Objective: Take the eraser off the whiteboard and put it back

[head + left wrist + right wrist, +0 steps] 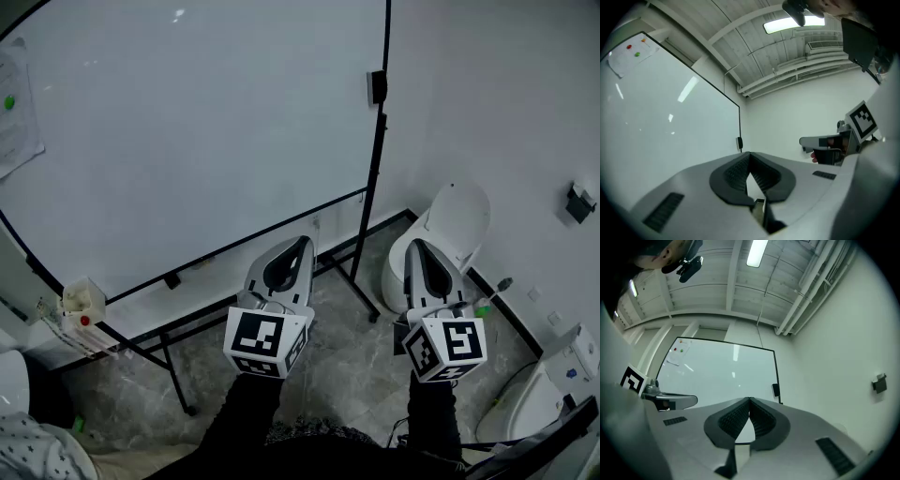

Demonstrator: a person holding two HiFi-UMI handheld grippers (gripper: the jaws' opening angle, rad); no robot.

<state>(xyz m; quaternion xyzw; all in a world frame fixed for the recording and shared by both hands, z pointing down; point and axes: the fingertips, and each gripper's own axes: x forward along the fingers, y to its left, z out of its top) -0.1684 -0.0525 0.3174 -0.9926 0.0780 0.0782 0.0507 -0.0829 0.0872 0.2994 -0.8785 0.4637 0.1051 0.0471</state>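
Observation:
The black eraser (378,86) sticks to the right edge of the large whiteboard (187,141), high up. It also shows small in the left gripper view, where the eraser (739,143) sits past the jaw tips, and in the right gripper view as the eraser (776,390) on the board's right frame. My left gripper (303,244) is held low in front of the board, well below the eraser, jaws shut and empty. My right gripper (416,246) is level with it to the right, also shut on nothing. Both point slightly upward.
A white lidded bin (457,223) stands on the floor against the wall, right behind the right gripper. The board's black stand legs (176,375) spread over the tiled floor. A small marker box (82,302) hangs at the board's lower left. A paper sheet (14,112) is pinned at the left.

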